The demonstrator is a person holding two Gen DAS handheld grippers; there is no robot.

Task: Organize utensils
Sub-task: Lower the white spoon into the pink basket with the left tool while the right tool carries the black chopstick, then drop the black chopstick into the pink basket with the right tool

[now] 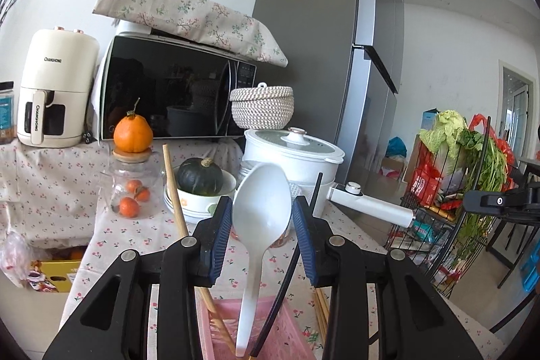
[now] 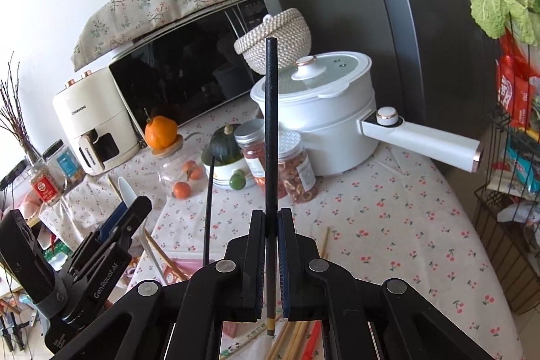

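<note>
In the left wrist view a white plastic spoon [image 1: 261, 208] stands upright in a pink basket [image 1: 287, 333], beside a wooden chopstick [image 1: 175, 191] and a black chopstick [image 1: 293, 245]. My left gripper [image 1: 262, 218] is open, its blue pads on either side of the spoon bowl without touching it. My right gripper [image 2: 271, 221] is shut on a black chopstick [image 2: 271, 123] and holds it upright above loose chopsticks [image 2: 290, 336] on the table. The left gripper also shows in the right wrist view [image 2: 125, 215], over the basket.
A white electric pot [image 2: 324, 123] with a long handle, two snack jars [image 2: 297, 167], a bowl with a green squash [image 1: 200, 181], a glass jar topped by an orange [image 1: 133, 164], a microwave [image 1: 168, 93] and an air fryer [image 1: 54, 90] stand behind. A wire rack [image 1: 472, 208] is at right.
</note>
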